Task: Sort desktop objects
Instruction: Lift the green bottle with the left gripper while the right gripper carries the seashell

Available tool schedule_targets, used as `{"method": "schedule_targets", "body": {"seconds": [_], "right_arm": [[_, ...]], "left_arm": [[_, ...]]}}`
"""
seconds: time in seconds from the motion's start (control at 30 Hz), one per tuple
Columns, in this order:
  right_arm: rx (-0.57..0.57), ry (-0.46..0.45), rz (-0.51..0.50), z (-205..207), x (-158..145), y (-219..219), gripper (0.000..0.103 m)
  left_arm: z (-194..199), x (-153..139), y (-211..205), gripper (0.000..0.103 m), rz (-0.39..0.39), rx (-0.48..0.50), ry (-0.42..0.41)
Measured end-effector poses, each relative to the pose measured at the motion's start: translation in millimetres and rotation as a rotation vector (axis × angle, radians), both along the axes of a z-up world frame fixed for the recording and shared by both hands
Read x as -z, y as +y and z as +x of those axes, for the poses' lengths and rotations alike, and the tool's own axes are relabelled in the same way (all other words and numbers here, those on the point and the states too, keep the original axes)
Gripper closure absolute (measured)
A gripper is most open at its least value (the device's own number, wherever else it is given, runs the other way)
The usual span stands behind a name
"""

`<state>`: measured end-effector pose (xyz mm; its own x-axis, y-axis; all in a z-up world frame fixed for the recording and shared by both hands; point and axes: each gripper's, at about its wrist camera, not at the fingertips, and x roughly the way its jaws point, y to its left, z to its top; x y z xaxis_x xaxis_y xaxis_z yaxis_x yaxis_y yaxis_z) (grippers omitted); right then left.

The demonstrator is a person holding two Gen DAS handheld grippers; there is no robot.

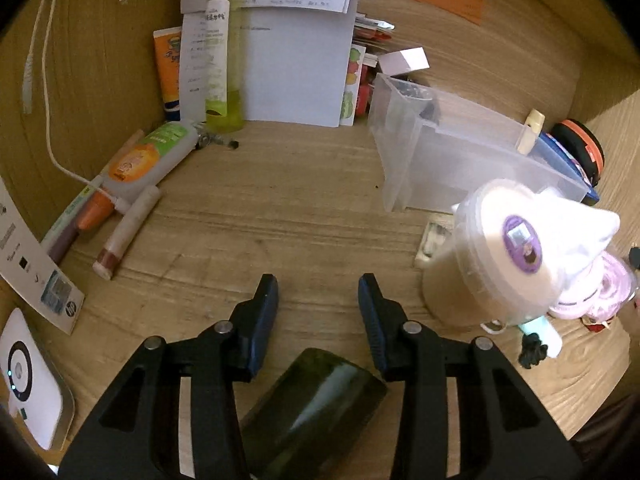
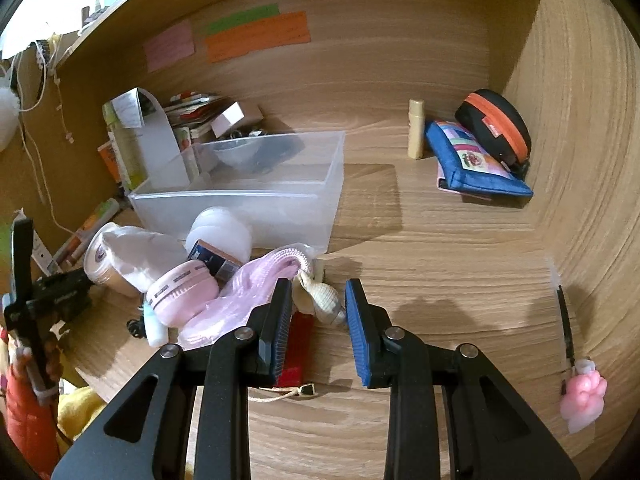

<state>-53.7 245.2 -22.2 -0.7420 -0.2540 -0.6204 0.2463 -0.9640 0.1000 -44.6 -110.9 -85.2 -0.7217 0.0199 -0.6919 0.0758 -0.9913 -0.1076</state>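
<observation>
Since the dark green cylinder (image 1: 316, 412) lies low at six o'clock behind the left gripper (image 1: 318, 292), whose jaws stand spread and pinch nothing, it could roll off; right gripper (image 2: 316, 300) gapes empty near the seashell (image 2: 320, 300)

Left wrist view: close above the desk (image 1: 304, 216), looking down and forward along its fingers toward the papers (image 1: 296, 60) at the back wall. Right wrist view: equally close, angled toward the right corner. Both share the clear plastic bin (image 1: 460, 152) (image 2: 248, 200) and the lidded tub (image 1: 480, 264) (image 2: 108, 264).
</observation>
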Motion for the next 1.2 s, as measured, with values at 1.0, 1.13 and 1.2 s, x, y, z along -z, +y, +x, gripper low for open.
{"method": "schedule_targets", "body": {"seconds": [1.0, 1.13, 1.2], "right_arm": [[-0.035, 0.03, -0.05, -3, -18, -5, 0.078], [-0.043, 0.058, -0.043, -13, -31, -9, 0.078], [-0.05, 0.076, -0.033, -19, -38, -13, 0.078]], "left_arm": [[37, -56, 0, 0.057, -0.016, -0.023, 0.143], [24, -80, 9, 0.057, -0.003, 0.004, 0.214], [16, -90, 16, 0.058, 0.002, 0.026, 0.24]]}}
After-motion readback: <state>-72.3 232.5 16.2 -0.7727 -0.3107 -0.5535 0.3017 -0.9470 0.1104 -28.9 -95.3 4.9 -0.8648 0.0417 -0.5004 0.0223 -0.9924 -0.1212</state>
